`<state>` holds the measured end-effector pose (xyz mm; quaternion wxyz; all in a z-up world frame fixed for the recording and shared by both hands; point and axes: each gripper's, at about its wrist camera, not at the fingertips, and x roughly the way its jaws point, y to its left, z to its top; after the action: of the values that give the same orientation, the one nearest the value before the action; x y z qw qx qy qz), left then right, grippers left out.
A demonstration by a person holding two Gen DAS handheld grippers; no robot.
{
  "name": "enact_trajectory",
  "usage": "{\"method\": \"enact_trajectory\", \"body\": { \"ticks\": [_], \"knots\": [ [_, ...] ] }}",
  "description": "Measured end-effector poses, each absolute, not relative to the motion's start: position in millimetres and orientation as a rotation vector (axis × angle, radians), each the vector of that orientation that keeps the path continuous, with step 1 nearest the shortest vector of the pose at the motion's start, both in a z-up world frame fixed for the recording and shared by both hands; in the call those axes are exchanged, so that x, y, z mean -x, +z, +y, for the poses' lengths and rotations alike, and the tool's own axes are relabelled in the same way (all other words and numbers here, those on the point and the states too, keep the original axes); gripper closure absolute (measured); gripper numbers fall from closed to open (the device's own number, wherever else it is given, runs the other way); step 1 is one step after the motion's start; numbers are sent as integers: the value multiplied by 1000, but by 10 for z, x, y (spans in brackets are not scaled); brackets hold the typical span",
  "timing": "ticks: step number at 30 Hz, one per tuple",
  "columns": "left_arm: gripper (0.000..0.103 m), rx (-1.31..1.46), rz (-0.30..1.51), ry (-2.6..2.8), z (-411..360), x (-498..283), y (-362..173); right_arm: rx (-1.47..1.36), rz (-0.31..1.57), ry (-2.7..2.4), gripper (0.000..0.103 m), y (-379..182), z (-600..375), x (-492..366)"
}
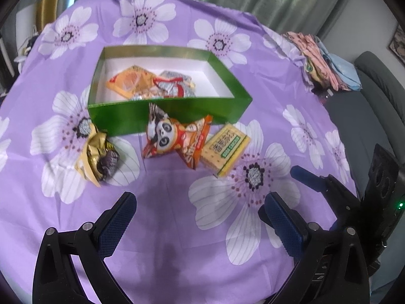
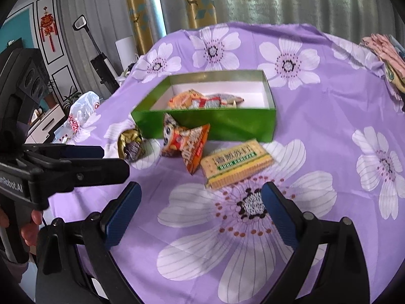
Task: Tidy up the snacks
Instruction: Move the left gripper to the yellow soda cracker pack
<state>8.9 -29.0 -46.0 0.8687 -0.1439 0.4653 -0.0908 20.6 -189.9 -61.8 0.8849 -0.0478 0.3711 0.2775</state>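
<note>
A green box (image 1: 177,109) (image 2: 227,121) stands on the purple flowered cloth and holds an orange packet (image 1: 129,81) and a silver-red packet (image 1: 174,86). In front of it lie a gold-brown wrapped snack (image 1: 98,154) (image 2: 130,144), an orange panda packet (image 1: 177,139) (image 2: 187,141) leaning on the box, and a yellow cracker pack (image 1: 225,149) (image 2: 235,164). My left gripper (image 1: 200,217) is open and empty, nearer than the snacks. My right gripper (image 2: 202,210) is open and empty, just short of the cracker pack. It also shows in the left wrist view (image 1: 321,182).
Folded pink and blue cloths (image 1: 326,60) (image 2: 387,55) lie at the table's far right edge. A white plastic bag (image 2: 81,111) sits at the left edge. A grey sofa (image 1: 374,106) is to the right, and curtains hang behind.
</note>
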Motion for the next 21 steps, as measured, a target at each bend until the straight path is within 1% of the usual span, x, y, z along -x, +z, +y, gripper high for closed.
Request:
{"method": "enact_trajectory", "body": {
  "ticks": [6,11,15,18,20,21],
  "knots": [
    [2,369,999,-208,-280,-113,-637,110,799,590,6,-822,-2035,-222],
    [2,446,992,-211,-306,-180,-726,84,803,591,7,-853,-2209,-321],
    [2,513,1015,-171,-339,-324,-804,127,795,594,9,-836,-2248,-504],
    [2,591,1021,-155,-315,-428,-855,180,798,615,13,-827,-2278,-666],
    [2,623,1020,-145,-320,-480,-877,199,807,646,20,-827,-2321,-776],
    [2,630,1020,-148,-337,-497,-884,206,819,659,21,-833,-2347,-843]
  ]
}}
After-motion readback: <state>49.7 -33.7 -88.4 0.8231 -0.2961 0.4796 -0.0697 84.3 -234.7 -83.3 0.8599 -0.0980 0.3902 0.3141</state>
